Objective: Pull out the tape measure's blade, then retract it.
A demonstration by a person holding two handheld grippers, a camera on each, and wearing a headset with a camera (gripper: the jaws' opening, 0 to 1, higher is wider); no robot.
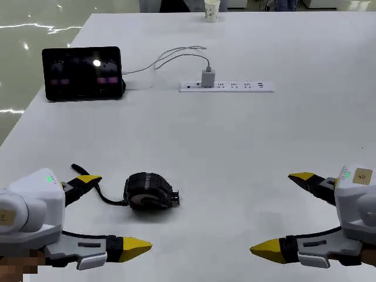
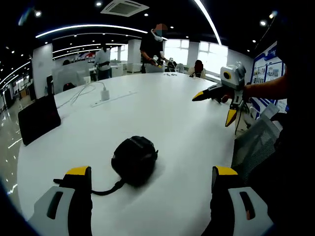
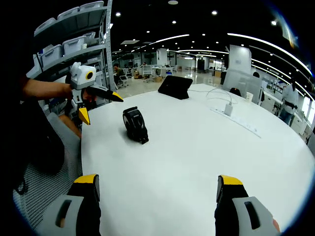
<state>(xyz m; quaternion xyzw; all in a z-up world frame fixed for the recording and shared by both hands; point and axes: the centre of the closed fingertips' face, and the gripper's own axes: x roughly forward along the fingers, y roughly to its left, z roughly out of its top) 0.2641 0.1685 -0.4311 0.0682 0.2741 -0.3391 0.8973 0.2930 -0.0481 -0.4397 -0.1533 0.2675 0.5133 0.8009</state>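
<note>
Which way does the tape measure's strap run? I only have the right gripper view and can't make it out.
Observer: In the head view the black strap trails from the tape measure toward the left gripper's far jaw tip.
Operator: Anything at the table's far edge?
Observer: A paper cup stands there, beyond the power strip.
Operator: The tablet just looks dark to me.
Observer: In the head view its screen faces the camera, with dim coloured patches and one bright reflection.

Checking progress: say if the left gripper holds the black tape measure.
No, the black tape measure lies on the white table; the left gripper is open.
</note>
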